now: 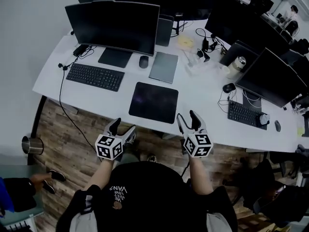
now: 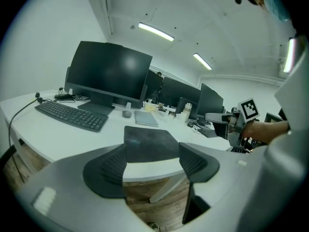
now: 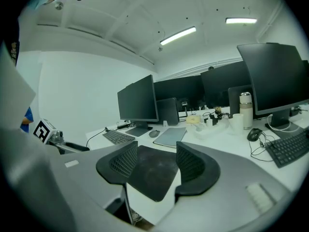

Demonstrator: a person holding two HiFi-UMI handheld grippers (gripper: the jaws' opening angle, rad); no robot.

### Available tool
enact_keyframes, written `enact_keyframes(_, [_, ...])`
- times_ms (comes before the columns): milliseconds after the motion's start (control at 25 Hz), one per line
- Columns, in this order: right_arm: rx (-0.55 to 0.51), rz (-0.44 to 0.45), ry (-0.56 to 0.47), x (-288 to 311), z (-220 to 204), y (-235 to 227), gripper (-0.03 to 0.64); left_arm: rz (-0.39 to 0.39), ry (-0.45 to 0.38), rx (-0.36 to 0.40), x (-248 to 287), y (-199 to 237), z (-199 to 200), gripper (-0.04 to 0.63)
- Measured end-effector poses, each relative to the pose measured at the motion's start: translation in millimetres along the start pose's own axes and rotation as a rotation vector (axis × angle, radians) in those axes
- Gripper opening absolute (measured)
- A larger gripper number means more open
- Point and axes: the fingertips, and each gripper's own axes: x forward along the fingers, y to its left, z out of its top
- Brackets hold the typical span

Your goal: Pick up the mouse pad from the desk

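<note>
Still the approach step: left gripper and right gripper hover short of the counter, fingers released and empty; next, I'd judge, reach forward for the mouse pad at its near edge.

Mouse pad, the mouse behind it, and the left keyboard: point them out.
mouse pad (image 1: 153,102), head view, its middle.
mouse (image 1: 143,61), head view, its top.
keyboard (image 1: 95,77), head view, middle keys.

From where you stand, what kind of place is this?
Probably a shared office: one long white desk holds several monitors and keyboards, with a mouse pad near its front edge.
</note>
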Motion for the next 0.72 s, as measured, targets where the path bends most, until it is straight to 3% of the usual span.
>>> enact_keyframes(400, [0.0,-0.048,0.066,68.8,-10.8,-24.0,0.241,-0.072,0.127,0.012,49.5,31.6,-3.8,0.316])
enact_keyframes(720, [-0.023,-0.078,0.188,130.7,-30.8,-51.1,0.241,-0.105,0.224,0.0,76.9,56.0,-13.5,0.316])
